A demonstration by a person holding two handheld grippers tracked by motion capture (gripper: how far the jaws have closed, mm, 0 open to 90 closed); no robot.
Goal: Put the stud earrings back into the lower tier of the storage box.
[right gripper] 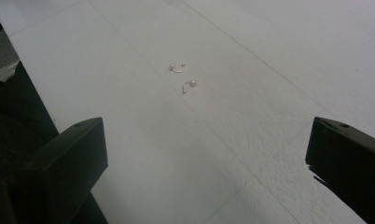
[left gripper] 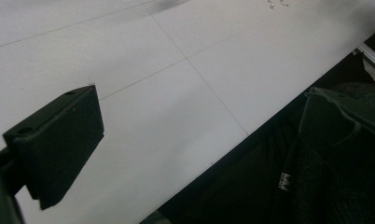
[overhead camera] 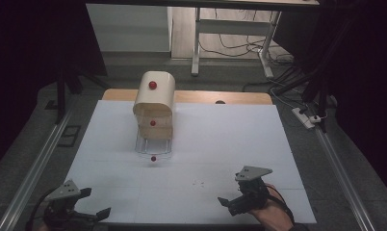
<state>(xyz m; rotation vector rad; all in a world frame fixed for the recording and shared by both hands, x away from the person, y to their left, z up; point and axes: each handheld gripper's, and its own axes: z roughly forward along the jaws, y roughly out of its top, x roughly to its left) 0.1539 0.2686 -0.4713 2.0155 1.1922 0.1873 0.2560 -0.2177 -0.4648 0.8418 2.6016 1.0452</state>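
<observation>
So the two earrings (right gripper: 182, 77) are tiny: thin silvery bent wires, each tipped with a small pale pearly bead, lying just beside each other on the matte white surface (overhead camera: 220, 139), near its front edge. The right gripper (right gripper: 206, 154) sits just short of them with its blocky black fingers spread wide, nothing between them. The left gripper (overhead camera: 96, 204) is at the front left corner, fingers spread too. Further back there's a cream dome-topped box (overhead camera: 154, 103) with red knobs, on clear legs.
</observation>
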